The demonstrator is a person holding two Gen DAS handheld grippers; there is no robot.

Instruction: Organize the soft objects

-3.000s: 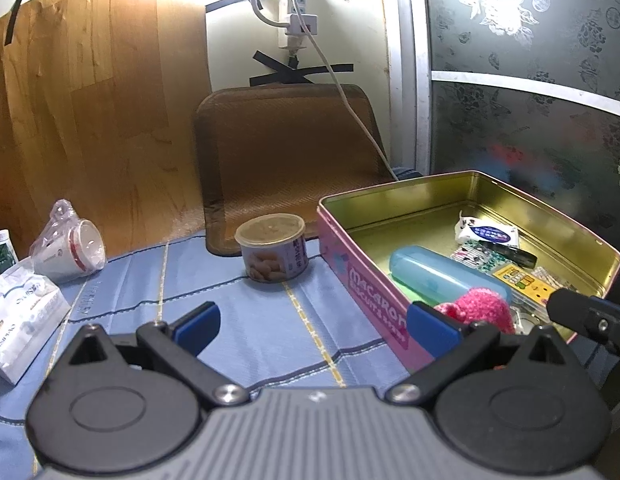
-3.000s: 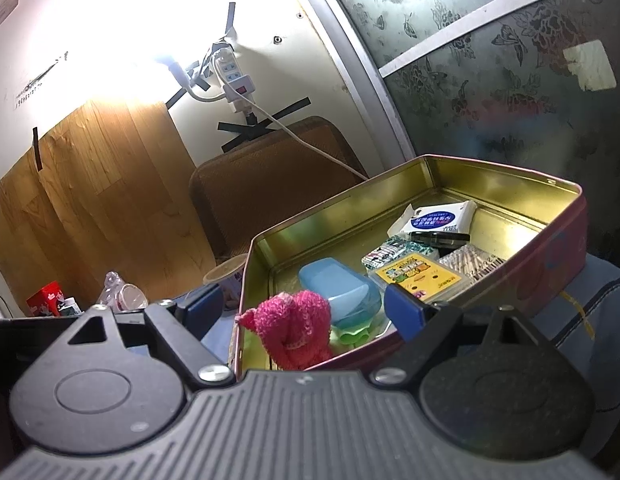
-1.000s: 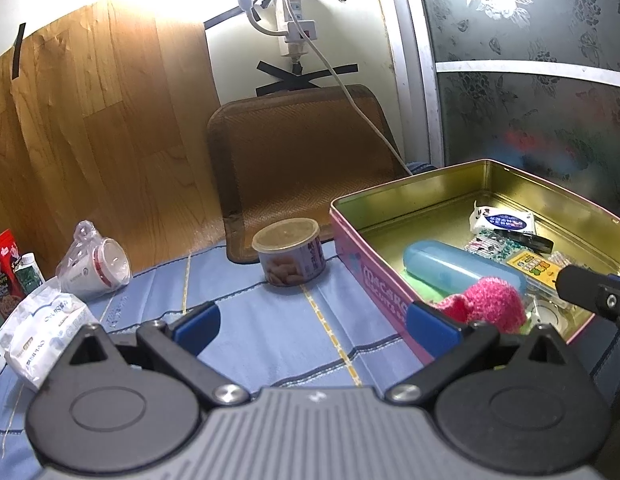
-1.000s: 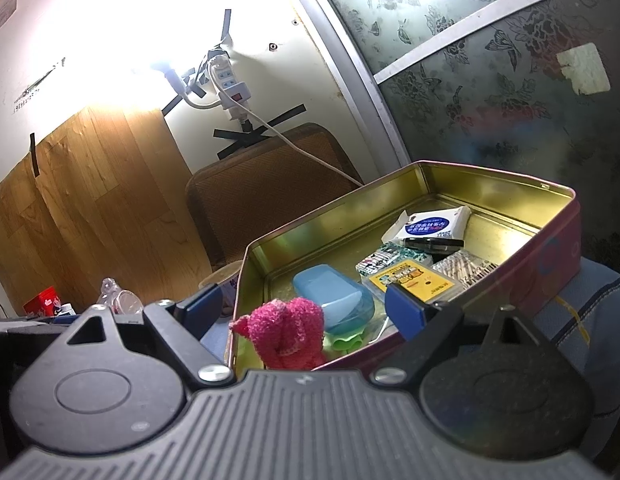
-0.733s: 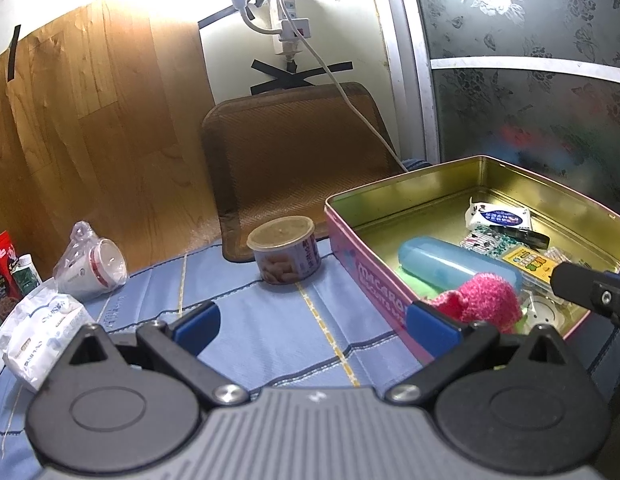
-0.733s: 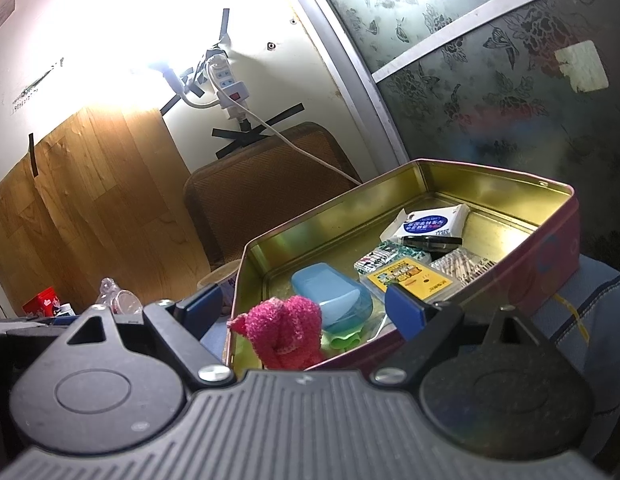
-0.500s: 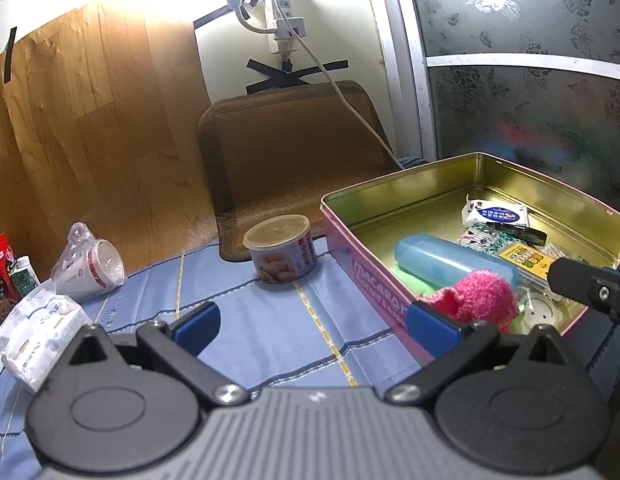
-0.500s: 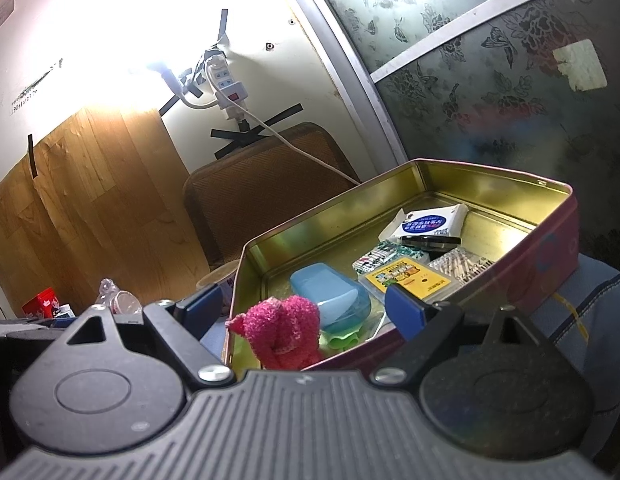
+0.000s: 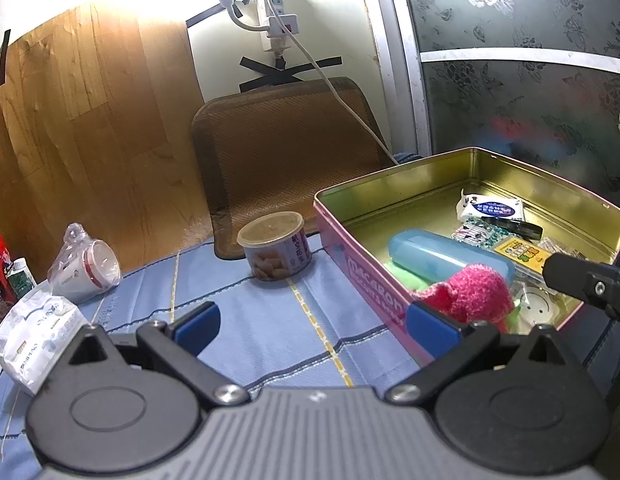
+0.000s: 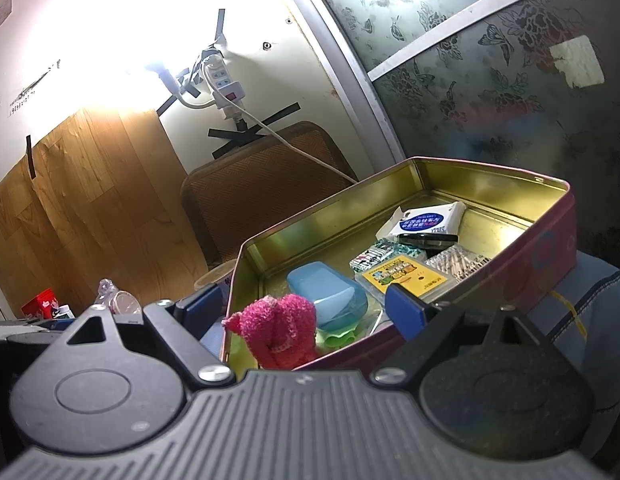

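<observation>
A fuzzy pink knitted piece [image 9: 472, 291] [image 10: 280, 330] lies in the near corner of the open pink tin [image 9: 358, 272] [image 10: 550, 248], leaning against a blue plastic case [image 9: 442, 254] [image 10: 330, 292]. My left gripper [image 9: 314, 322] hangs open over the blue cloth, its right finger at the tin's near wall, nothing between the fingers. My right gripper [image 10: 300, 306] stands open in front of the tin. The pink piece lies beyond and between its fingers, with no pad touching it. A black part of the right gripper shows at the left wrist view's right edge.
The tin also holds a tissue pack [image 10: 426, 218], a yellow card box [image 10: 406, 276] and small packets. On the blue cloth stand a small lidded can [image 9: 276, 246], a wrapped cup [image 9: 86, 266] and a white packet [image 9: 34, 328]. A brown mat [image 9: 290, 148] leans on the wall.
The left wrist view has shifted slightly, with the tin and can sliding a little left in frame. The right gripper and the pink piece stay as they were.
</observation>
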